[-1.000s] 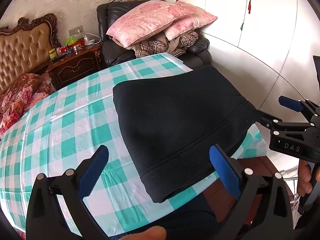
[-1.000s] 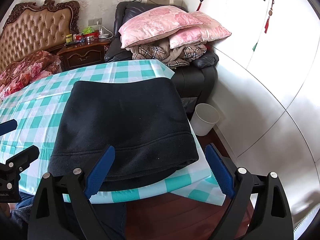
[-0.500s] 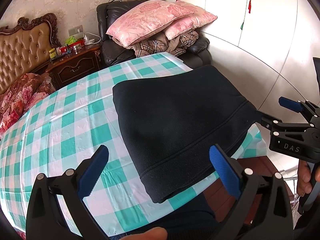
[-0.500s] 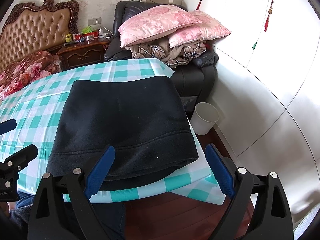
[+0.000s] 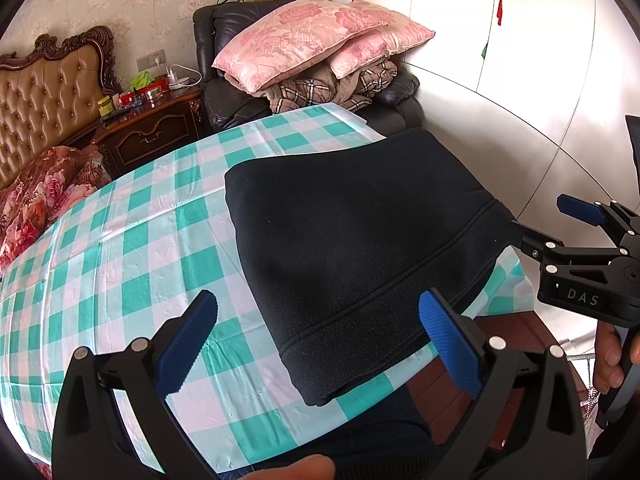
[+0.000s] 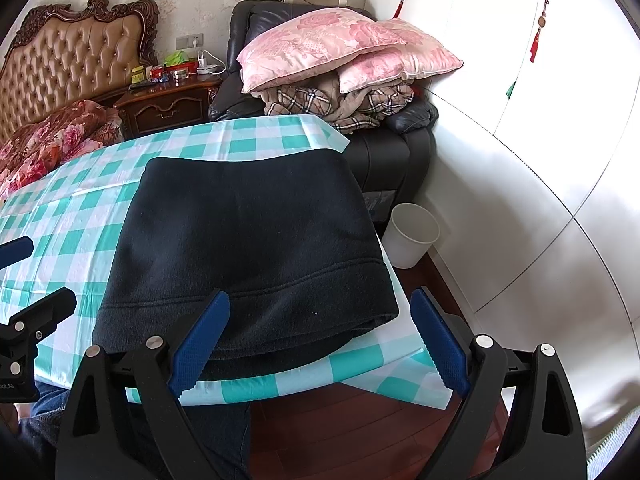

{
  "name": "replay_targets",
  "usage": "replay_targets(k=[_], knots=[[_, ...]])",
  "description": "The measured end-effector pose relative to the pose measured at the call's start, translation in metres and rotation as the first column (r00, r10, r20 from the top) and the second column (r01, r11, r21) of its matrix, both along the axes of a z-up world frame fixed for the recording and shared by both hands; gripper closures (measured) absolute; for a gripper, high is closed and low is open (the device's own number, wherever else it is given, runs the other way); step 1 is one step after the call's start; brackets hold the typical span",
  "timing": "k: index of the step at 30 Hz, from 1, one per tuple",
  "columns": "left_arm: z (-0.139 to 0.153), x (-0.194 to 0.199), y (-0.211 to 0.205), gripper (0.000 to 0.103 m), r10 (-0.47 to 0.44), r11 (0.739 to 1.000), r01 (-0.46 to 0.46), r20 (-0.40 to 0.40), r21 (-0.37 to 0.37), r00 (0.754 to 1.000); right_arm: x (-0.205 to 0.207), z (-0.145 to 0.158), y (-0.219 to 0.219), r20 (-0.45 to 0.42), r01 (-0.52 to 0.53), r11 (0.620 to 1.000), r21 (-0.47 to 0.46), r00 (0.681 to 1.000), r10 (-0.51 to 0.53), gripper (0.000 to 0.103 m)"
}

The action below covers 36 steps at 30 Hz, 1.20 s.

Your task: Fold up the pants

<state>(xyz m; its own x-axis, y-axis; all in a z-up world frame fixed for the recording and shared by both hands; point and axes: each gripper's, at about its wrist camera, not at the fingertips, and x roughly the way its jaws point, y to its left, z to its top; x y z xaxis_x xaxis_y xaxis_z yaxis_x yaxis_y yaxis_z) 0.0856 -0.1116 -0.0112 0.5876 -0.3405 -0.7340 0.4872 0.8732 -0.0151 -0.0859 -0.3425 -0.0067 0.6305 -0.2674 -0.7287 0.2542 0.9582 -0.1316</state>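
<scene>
The black pants lie folded into a thick rectangle on the right end of the table with the green-and-white checked cloth; in the right wrist view the pants lie just ahead, waistband edge toward me. My left gripper is open and empty, held near the table's front edge at the pants' near left corner. My right gripper is open and empty, just short of the waistband edge. It also shows in the left wrist view at the right.
A black armchair stacked with pink pillows and a plaid blanket stands beyond the table. A white bin sits on the floor at the right by white wardrobe doors. A nightstand and bed are at the back left.
</scene>
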Motion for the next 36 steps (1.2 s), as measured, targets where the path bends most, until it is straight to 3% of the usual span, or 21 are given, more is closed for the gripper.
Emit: replay_targets(k=[32, 36], knots=[[-0.0019, -0.001, -0.0002, 0.002, -0.001, 1.0, 0.001, -0.006, 0.002, 1.0, -0.0005, -0.0011, 0.0008, -0.002, 0.0, 1.0, 0.0, 1.0, 0.0, 0.015], [-0.0016, -0.0043, 0.0016, 0.002, -0.006, 0.999, 0.007, 0.019, -0.046, 1.0, -0.0007, -0.0018, 0.0015, -0.002, 0.0, 1.0, 0.001, 1.0, 0.0, 0.015]])
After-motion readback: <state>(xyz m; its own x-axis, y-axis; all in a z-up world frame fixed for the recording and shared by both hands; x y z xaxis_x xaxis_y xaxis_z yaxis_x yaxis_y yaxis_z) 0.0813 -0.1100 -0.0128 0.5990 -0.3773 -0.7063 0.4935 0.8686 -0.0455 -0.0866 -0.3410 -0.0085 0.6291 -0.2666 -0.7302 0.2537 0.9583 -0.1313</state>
